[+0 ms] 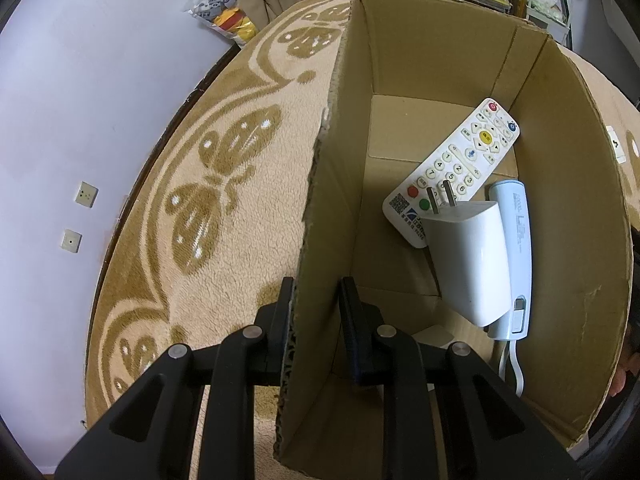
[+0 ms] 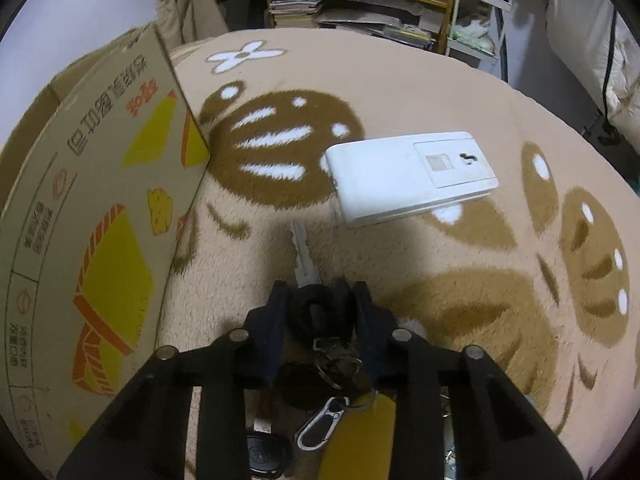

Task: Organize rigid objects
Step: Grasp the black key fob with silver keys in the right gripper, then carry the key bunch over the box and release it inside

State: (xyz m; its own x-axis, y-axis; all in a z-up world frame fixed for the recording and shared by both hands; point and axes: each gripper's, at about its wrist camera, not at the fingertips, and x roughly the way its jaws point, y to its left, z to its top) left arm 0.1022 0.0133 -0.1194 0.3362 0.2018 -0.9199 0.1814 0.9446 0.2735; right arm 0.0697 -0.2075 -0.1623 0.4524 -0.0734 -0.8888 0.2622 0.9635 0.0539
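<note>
My left gripper [image 1: 316,296] is shut on the near left wall of an open cardboard box [image 1: 332,200], one finger outside and one inside. In the box lie a white remote [image 1: 456,160], a white plug charger [image 1: 468,264] and a light-blue device with a cord [image 1: 516,248]. In the right wrist view my right gripper [image 2: 320,304] points down at the carpet, its pads against the black loop of a key bunch [image 2: 320,320]. A silver key blade [image 2: 304,256] sticks out ahead. A carabiner [image 2: 320,424] and a yellow tag [image 2: 360,440] lie under the gripper. A white switch plate [image 2: 408,176] lies further ahead.
The box's printed outer side [image 2: 100,220] stands to the left of the right gripper. A beige and brown patterned carpet [image 2: 480,280] covers the surface. Shelves with books [image 2: 300,8] and a white rack [image 2: 480,20] stand at the back. A bag of packets [image 1: 224,12] lies beyond the carpet.
</note>
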